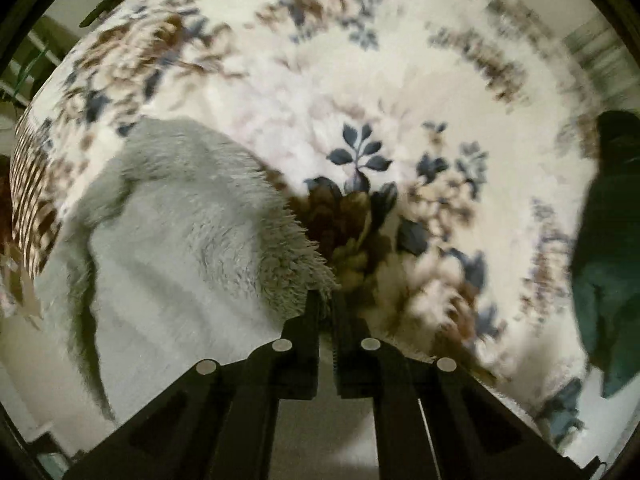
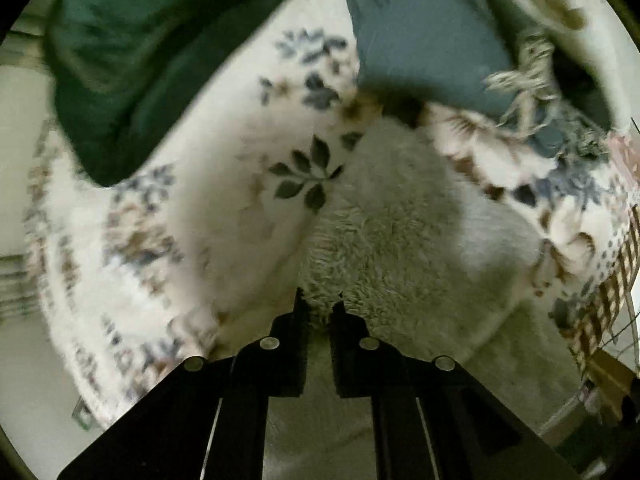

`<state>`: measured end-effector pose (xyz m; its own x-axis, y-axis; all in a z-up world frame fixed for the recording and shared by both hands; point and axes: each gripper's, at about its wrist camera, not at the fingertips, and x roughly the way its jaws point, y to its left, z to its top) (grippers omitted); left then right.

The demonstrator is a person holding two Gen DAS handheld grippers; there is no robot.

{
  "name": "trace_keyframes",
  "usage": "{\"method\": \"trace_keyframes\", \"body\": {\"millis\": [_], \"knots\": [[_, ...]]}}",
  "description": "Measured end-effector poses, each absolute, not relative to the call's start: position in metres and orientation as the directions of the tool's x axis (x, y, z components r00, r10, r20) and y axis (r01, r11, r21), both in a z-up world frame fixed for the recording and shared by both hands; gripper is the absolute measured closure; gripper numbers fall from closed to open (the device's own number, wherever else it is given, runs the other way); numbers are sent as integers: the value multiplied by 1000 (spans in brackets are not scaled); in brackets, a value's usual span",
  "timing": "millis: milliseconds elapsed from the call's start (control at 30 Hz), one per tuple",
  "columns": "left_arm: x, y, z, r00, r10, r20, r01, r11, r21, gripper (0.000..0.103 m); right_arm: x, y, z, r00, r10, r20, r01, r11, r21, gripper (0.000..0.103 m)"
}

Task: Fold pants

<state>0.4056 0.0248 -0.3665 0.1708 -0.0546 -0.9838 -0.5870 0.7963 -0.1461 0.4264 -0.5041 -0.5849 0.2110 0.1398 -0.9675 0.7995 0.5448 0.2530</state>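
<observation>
Pants position: the pale grey fleecy pants are lying on a floral blanket, their fuzzy edge running up into both claws.
Left claw: is pinching the fluffy edge of the pants, the jaws standing pressed nearly together with fabric between the tips.
Right claw: is gripping a tuft of the same pants, the jaws standing narrowly apart on the cloth.
Hand pose: both claws are pointing steeply down at the blanket; the left view is blurring.
Surroundings: a dark green cloth is lying on the blanket, apart from the pants; a grey-blue cloth is lying beyond them.
</observation>
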Motion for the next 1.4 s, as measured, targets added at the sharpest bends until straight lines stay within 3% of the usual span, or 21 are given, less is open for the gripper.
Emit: {"method": "trace_keyframes", "body": {"millis": [133,267,567,667,700,733,800,867,900,1000,1033,1133,1200,1267,1300,1400], "knots": [[364,51,-356,267,-67,-961,-561,800,-212,100,357,-509,-524,291,166,-942,761,557,333,94],[286,53,-368,259,-75,-963,-552,806,-212,100,253,-528,-509,307,198,-931,757,542,365,95],[169,44,-517,-34,-20,-999,-575,818,3,99,92,-561,-612,68,192,-979,829,535,162,96],[165,38,-534,-32,-4,-999,-582,813,16,97,82,-568,-616,100,206,-973,833,519,195,94],[166,35,-532,-19,-6,-1000,-581,814,6,97,85,-567,-613,109,202,-973,822,531,203,82],[167,32,-526,3,0,-1000,-580,814,-1,97,89,-566,-608,128,199,-972,807,549,218,62],[170,27,-517,37,7,-999,-580,815,-16,97,110,-558,-594,171,164,-972,741,628,237,45],[175,22,-510,61,4,-998,-580,814,-32,90,139,-538,-583,197,124,-973,637,738,223,39],[179,19,-506,74,4,-997,-569,821,-38,81,147,-533,-583,182,90,-979,611,770,185,36],[184,15,-495,96,12,-995,-546,837,-42,61,153,-548,-592,125,-58,-991,658,752,39,36],[184,13,-494,103,11,-995,-539,841,-47,50,150,-558,-603,101,-67,-993,688,726,21,36],[181,15,-496,109,17,-994,-507,861,-41,30,129,-593,-654,34,58,-998,769,636,63,36],[182,7,-499,103,20,-995,-483,875,-32,29,119,-603,-679,77,201,-977,791,584,183,38],[178,7,-511,84,12,-996,-455,890,-28,22,118,-596,-680,137,243,-960,745,614,261,66],[177,5,-515,75,11,-997,-442,897,-23,17,120,-590,-676,136,210,-968,710,661,242,91],[175,-9,-520,62,13,-998,-409,912,-13,16,116,-590,-654,152,72,-986,674,722,157,94]]}}
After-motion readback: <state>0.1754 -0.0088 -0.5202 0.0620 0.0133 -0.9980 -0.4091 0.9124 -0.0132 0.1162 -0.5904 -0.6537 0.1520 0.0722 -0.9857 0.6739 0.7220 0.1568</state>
